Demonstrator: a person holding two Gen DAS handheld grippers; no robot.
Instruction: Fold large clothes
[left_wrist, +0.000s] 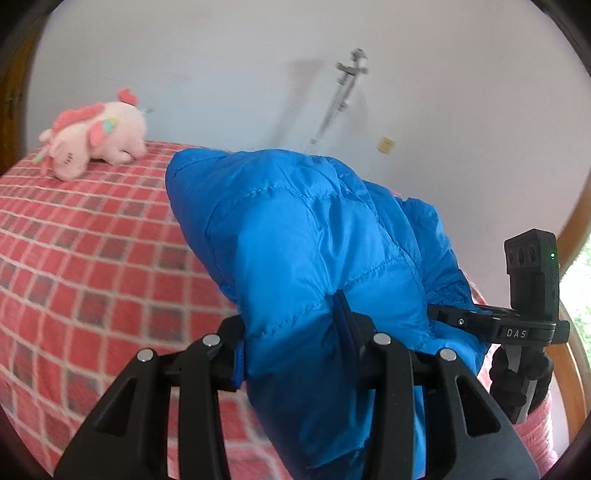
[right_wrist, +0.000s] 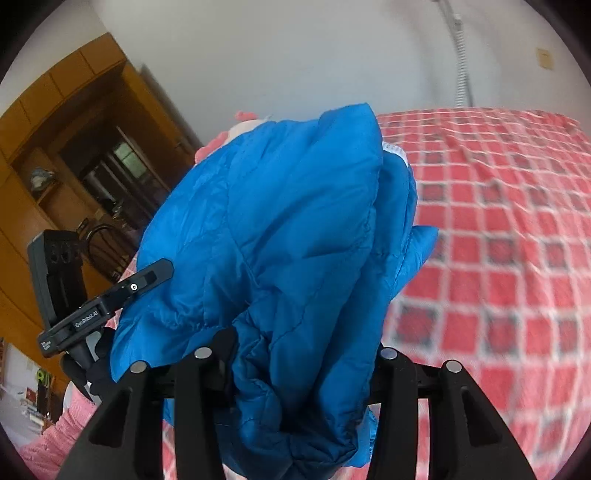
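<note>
A bright blue quilted puffer jacket (left_wrist: 306, 240) hangs bunched over my left gripper (left_wrist: 295, 354), which is shut on its fabric; one fingertip (left_wrist: 343, 306) pokes through a fold. In the right wrist view the same jacket (right_wrist: 280, 229) drapes over my right gripper (right_wrist: 295, 373), which is shut on a thick bunch of it. Both grippers hold the jacket lifted above the bed. The right gripper (left_wrist: 524, 325) shows at the right of the left wrist view, and the left gripper (right_wrist: 110, 299) at the left of the right wrist view.
A bed with a red checked cover (left_wrist: 92, 258) lies below and also shows in the right wrist view (right_wrist: 498, 221). A pink plush toy (left_wrist: 96, 136) lies at the bed's far left. A white wall with a hose fitting (left_wrist: 340, 96) is behind. Wooden cabinets (right_wrist: 74, 147) stand left.
</note>
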